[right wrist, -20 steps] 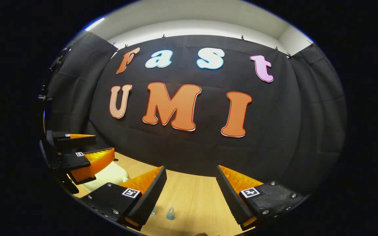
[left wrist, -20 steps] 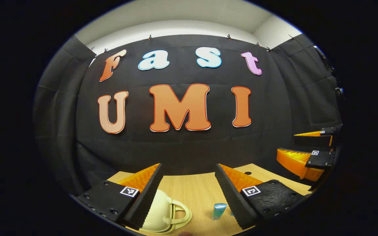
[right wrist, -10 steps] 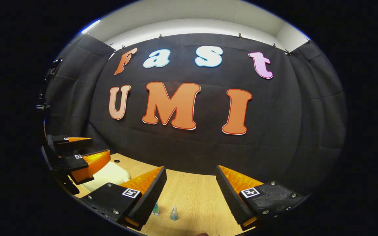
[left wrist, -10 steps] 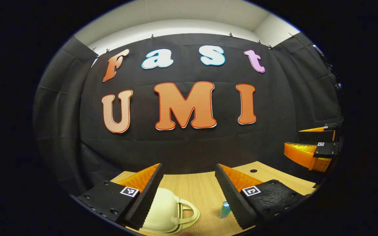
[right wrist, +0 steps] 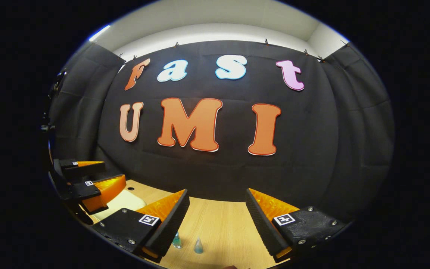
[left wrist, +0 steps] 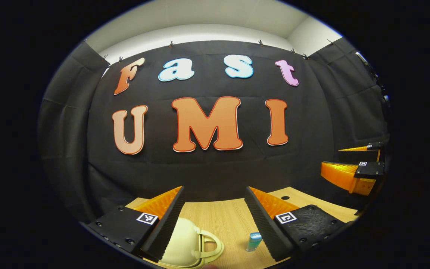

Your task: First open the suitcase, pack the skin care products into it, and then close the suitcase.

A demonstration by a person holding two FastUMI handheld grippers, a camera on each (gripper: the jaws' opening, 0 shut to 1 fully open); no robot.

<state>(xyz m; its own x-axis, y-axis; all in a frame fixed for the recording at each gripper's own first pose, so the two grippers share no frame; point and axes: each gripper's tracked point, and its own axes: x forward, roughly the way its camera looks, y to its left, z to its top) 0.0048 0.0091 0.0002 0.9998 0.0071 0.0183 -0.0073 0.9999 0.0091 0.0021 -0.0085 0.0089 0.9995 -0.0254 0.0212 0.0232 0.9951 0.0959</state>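
A cream suitcase with a carry handle lies closed on the wooden table, low in the left gripper view, partly behind my left finger. My left gripper hangs open above it. A small blue-capped bottle stands just right of the case. In the right gripper view my right gripper is open above the table, with a small teal bottle and a cone-tipped bottle below it. The suitcase shows at the left there, under the left gripper.
The table runs back to the black cloth wall. A small round hole sits in the tabletop at the far right. The right gripper shows at the right edge of the left gripper view.
Both views shifted slightly as the hands drifted. The suitcase and bottles stay where they were. Neither gripper has taken hold of anything.
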